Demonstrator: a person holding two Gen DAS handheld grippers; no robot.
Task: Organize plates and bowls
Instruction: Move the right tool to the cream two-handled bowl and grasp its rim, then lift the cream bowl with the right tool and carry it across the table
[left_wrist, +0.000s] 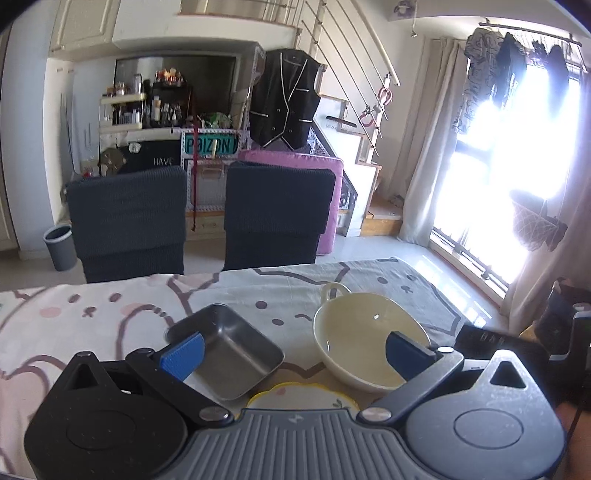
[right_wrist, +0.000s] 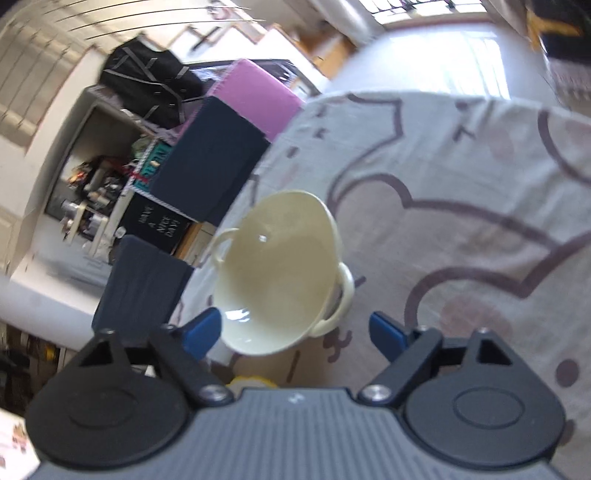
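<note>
Cream two-handled bowl (left_wrist: 364, 341) sits on the cartoon-print tablecloth (left_wrist: 92, 314), just right of a steel square tray (left_wrist: 225, 349). Yellow-rimmed plate (left_wrist: 301, 395) peeks out at six o'clock of both. Left gripper (left_wrist: 295, 349) spread wide, holding nothing, pads hanging over tray and bowl. Right gripper (right_wrist: 297, 332) tilted, jaws apart with the bowl's near rim between, pads not pressing. Two dark chairs (left_wrist: 127, 218) at twelve o'clock.
</note>
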